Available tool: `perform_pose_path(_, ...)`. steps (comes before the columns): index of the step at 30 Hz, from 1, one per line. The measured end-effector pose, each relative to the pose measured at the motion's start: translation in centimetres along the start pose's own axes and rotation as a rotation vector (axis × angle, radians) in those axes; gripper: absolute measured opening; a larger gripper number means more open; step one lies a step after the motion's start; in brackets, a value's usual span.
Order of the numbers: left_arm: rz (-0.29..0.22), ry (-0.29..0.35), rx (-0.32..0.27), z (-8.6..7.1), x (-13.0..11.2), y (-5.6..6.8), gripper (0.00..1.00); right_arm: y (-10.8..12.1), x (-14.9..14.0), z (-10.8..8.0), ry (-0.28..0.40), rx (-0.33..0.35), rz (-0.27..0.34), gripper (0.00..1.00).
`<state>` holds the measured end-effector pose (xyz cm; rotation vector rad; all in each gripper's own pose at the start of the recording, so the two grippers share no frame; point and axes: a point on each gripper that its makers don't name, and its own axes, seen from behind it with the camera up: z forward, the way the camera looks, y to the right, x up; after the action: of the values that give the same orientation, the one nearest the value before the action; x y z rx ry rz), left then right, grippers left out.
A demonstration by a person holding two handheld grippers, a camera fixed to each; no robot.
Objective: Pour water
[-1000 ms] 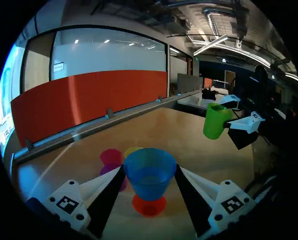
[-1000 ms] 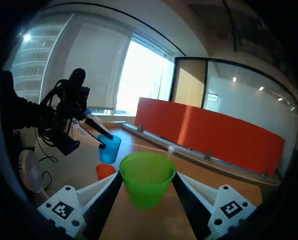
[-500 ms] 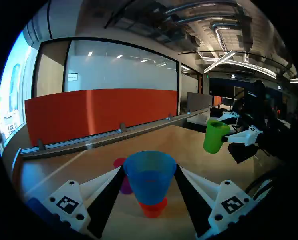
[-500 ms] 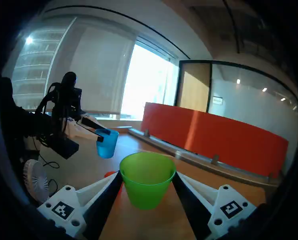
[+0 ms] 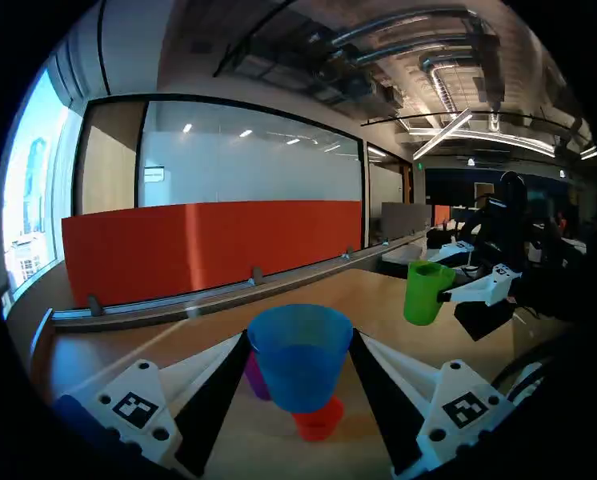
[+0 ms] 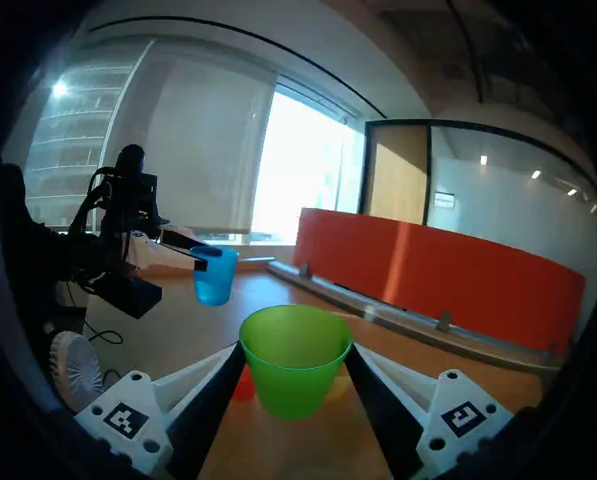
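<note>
My left gripper [image 5: 300, 364] is shut on a blue cup [image 5: 299, 354] held upright above the wooden table [image 5: 378, 300], with water visible inside it. My right gripper [image 6: 295, 372] is shut on an empty green cup [image 6: 295, 358], also upright and lifted. In the left gripper view the green cup [image 5: 423, 291] hangs off to the right in the other gripper [image 5: 458, 294]. In the right gripper view the blue cup [image 6: 214, 275] floats at the left in the other gripper [image 6: 188, 254], held by a dark-sleeved arm [image 6: 34, 240].
An orange cup [image 5: 318, 418] and a purple cup [image 5: 257, 376] stand on the table below the blue cup. A red divider panel [image 5: 210, 240] runs along the far table edge. A small white fan [image 6: 74, 370] and cables lie at the left in the right gripper view.
Both grippers have risen with their cups. The cups on the table sank lower in the left gripper view, and the green cup dropped lower in that view.
</note>
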<state>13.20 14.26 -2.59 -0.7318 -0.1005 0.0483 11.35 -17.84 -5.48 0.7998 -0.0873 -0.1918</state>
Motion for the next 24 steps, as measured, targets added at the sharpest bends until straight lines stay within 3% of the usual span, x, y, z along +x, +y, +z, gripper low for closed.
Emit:
perform_pose_path(14, 0.057, 0.030, 0.015, -0.3, 1.9, -0.7, 0.88, -0.8, 0.4, 1.9, -0.005, 0.063, -0.001, 0.91)
perform_pose_path(24, 0.137, 0.049, 0.024, -0.2, 3.5, -1.0, 0.88, -1.6, 0.3, 4.1, -0.017, 0.123, 0.000, 0.91)
